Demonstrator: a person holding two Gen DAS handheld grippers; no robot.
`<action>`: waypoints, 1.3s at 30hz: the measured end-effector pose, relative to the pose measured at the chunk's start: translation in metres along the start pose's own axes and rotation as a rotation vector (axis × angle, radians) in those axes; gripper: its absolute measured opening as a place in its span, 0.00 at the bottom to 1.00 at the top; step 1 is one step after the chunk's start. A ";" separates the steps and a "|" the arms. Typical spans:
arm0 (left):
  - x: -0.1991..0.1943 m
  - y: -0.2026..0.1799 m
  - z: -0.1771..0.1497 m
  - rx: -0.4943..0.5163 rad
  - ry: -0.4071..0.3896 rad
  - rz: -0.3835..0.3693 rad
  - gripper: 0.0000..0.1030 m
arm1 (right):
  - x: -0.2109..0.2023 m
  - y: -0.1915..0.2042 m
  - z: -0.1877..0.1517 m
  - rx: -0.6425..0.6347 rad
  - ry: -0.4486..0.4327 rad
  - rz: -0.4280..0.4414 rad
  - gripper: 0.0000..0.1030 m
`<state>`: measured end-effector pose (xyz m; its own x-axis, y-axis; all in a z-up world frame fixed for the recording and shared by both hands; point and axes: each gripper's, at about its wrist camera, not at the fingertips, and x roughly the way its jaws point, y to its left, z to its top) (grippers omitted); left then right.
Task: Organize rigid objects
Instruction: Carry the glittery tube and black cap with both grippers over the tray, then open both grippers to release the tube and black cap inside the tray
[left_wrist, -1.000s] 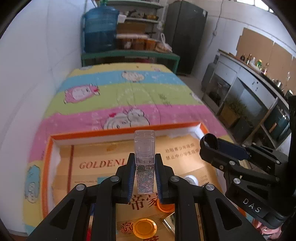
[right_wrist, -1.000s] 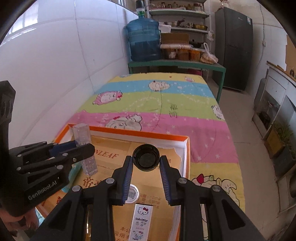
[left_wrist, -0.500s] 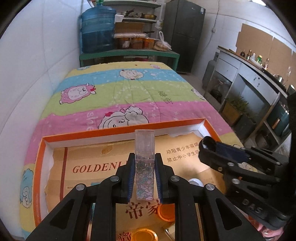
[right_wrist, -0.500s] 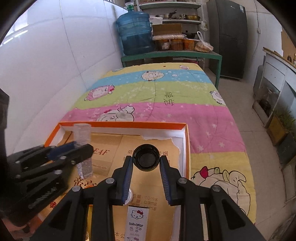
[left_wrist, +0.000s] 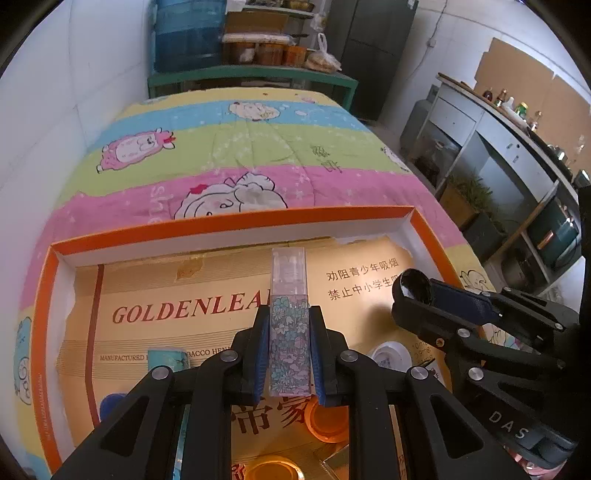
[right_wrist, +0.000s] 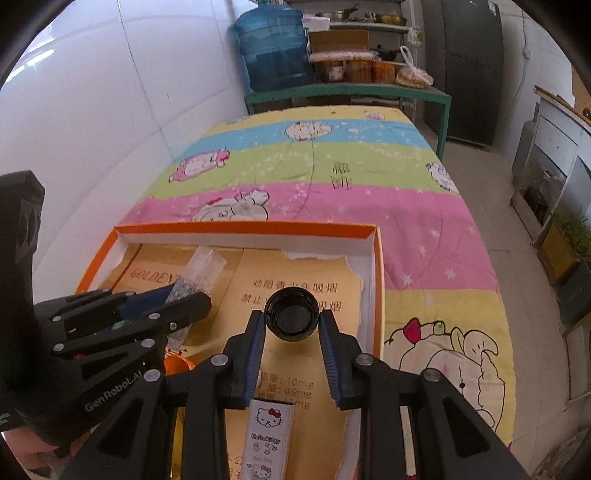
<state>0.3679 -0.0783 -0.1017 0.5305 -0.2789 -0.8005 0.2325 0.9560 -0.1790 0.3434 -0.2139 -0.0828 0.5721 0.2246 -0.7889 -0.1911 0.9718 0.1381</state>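
Your left gripper (left_wrist: 289, 354) pinches a slim, square-sided spray bottle (left_wrist: 289, 325) between its blue ribbed pads (left_wrist: 260, 354), which press flat on its two sides. The bottle is clear plastic: the lower body carries a dense floral print in teal and lilac, the upper part is a see-through cap, and it stands upright along the fingers, held over the shallow tray (left_wrist: 229, 225). That tray is a rigid cardboard box lid with glossy orange outer walls and plain white inner faces, lying on a soft quilted blanket (left_wrist: 229, 147) banded in yellow, blue, green and pink with cartoon sheep. Its floor is lined with torn, smooth tan cardboard (left_wrist: 177, 295) printed GOLDENLEAF in red. Your right gripper (right_wrist: 292, 325) grips a round black bottle cap (right_wrist: 292, 314) by its ridged rim, its hollow side facing the camera, over the right half of the tray; in the left wrist view it sits just right of the bottle, apart from it. On the liner below lie a flat white Hello Kitty packet (right_wrist: 269, 439), a translucent orange round lid (left_wrist: 328, 424) just under your left fingers, a white round disc (left_wrist: 391, 354) and a small teal printed cylinder (left_wrist: 168, 360).
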 end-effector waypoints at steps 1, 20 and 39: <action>0.000 0.000 0.000 0.000 0.001 0.000 0.19 | 0.002 0.000 0.000 0.000 0.008 -0.002 0.29; 0.003 0.004 0.003 -0.013 0.008 0.018 0.50 | 0.009 -0.001 -0.007 -0.006 0.058 -0.011 0.29; -0.017 0.001 -0.002 0.001 -0.040 0.057 0.53 | -0.008 0.001 -0.004 0.009 -0.013 -0.018 0.30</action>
<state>0.3577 -0.0728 -0.0895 0.5751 -0.2278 -0.7858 0.2018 0.9703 -0.1336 0.3357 -0.2152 -0.0792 0.5852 0.2082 -0.7837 -0.1740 0.9762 0.1294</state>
